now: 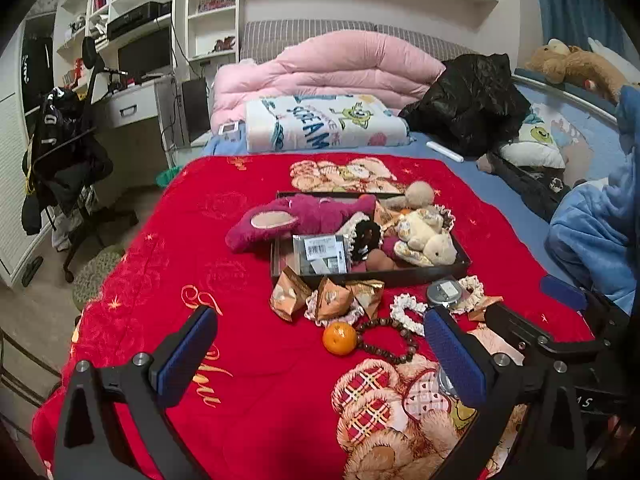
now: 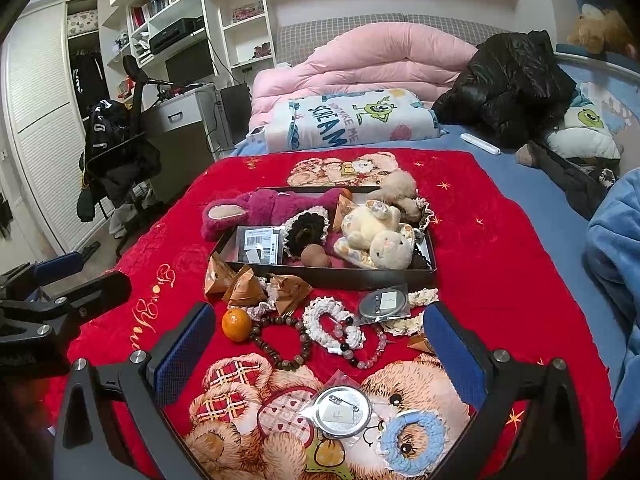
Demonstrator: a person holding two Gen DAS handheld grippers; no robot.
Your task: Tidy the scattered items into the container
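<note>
Black tray point(image 2: 320, 276) holds pink plush point(image 2: 264, 208), cream bunny point(image 2: 380, 232), black scrunchie point(image 2: 306, 230).

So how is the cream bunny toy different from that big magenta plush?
The cream bunny plush lies wholly inside the black rectangular tray, at its right end; the magenta plush toy hangs over the tray's far-left edge onto the red blanket. The bunny is pale and compact, the magenta toy dark pink and visibly longer. The bunny's face shows; the magenta toy shows only a pale-lined ear. Both are soft toys lying down.
</note>
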